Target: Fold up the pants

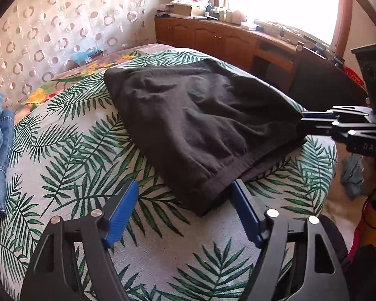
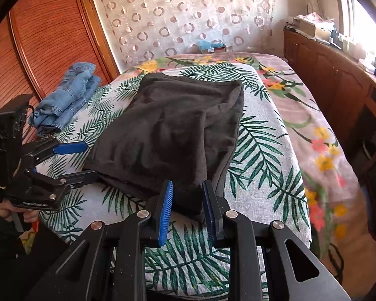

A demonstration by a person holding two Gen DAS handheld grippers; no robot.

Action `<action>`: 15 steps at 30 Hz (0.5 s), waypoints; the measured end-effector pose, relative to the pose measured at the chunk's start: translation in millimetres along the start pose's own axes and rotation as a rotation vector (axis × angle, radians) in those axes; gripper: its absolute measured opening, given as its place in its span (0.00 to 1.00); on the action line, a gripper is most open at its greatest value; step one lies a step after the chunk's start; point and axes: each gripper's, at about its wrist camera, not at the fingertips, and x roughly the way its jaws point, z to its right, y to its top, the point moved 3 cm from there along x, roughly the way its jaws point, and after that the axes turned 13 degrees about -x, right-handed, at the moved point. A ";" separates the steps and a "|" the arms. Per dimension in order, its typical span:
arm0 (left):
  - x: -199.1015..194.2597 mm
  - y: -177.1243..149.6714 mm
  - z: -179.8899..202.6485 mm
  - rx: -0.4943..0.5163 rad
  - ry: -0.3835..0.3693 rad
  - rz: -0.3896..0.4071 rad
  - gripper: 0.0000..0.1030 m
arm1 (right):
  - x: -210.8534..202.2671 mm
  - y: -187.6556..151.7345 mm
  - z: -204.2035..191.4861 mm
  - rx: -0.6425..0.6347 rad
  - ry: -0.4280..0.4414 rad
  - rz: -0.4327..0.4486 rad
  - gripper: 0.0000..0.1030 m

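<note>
While the dark brown pants (image 2: 170,130) lie folded into a thick, wrinkled bundle in the middle of the palm-leaf cover (image 2: 265,155) on the bed, both grippers are at the near edge of the cloth. The right gripper (image 2: 188,202) has its blue pads narrowly apart with the near corner of the pants between them; I judge that they pinch the fabric, and the left wrist view, where the same gripper (image 1: 302,123) reaches in from the side, shows its tips together on the hem. The left gripper (image 1: 184,207) has its fingers wide apart around the other near corner; one pad is just beside the hem and the other is away from it, so nothing is gripped there yet. A folded pair of blue jeans (image 2: 67,97) lies well apart, near the wooden wardrobe (image 2: 45,37). The bundle has several layers, and at the near edge a lower layer shows below the top one. If the left fingers come together too high, I think they may catch only the top layer, and then the fold opens when the corner is lifted. With one corner held and the other free, a pull from the right side alone may also drag the bundle crooked over the cover.
</note>
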 end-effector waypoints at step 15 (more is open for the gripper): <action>-23.5 -0.5 -10.5 -0.055 -0.053 0.040 0.71 | -3.0 -9.1 -2.8 0.014 -0.008 -0.022 0.05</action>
